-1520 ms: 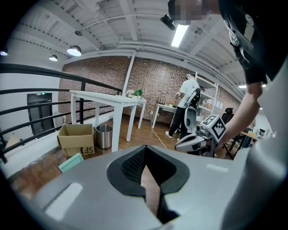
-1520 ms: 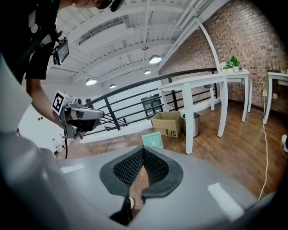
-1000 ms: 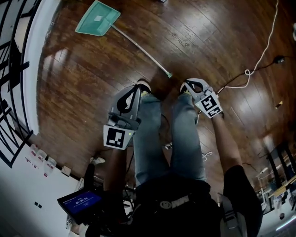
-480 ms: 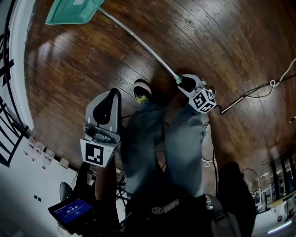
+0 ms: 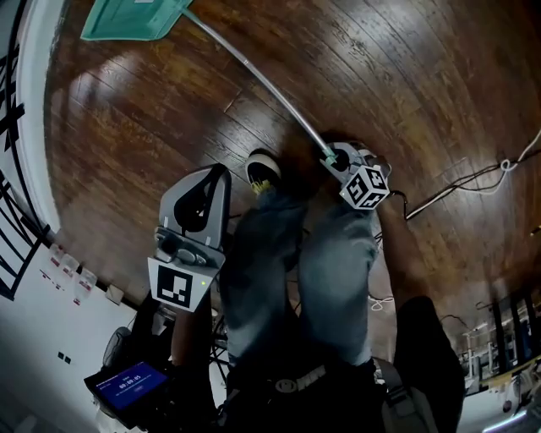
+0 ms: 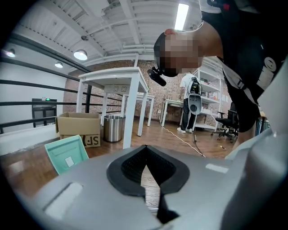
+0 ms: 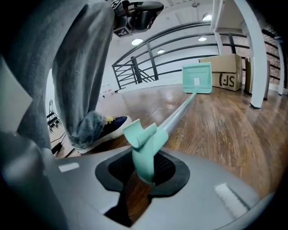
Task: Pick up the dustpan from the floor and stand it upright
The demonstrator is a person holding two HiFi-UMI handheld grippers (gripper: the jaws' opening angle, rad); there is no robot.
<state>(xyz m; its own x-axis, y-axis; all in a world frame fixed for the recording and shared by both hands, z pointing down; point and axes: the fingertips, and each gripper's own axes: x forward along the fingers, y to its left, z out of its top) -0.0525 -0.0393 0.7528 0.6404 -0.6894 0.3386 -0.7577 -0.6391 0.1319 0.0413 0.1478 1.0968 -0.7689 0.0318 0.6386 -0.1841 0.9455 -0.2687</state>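
The teal dustpan (image 5: 131,19) lies flat on the wooden floor at the top left, and its metal shaft (image 5: 254,80) runs down to a teal handle end (image 5: 327,155). My right gripper (image 5: 340,159) is low at that end. In the right gripper view the handle end (image 7: 144,143) sits between the closing jaws of my right gripper (image 7: 143,167), with a little room at its sides, and the pan (image 7: 196,77) lies far off. My left gripper (image 5: 218,174) hangs beside the person's left leg, shut and empty. Past my left gripper (image 6: 145,150) the dustpan (image 6: 67,155) shows.
The person's shoe (image 5: 262,165) stands right beside the handle end. A white cable (image 5: 456,190) trails over the floor at the right. A cardboard box (image 6: 78,128), a metal bin (image 6: 112,128) and a white table (image 6: 130,108) stand beyond the pan. A black railing (image 5: 17,152) lines the left edge.
Both grippers have come down toward the floor. My right gripper moved to the dustpan's handle end and its jaws now stand around it.
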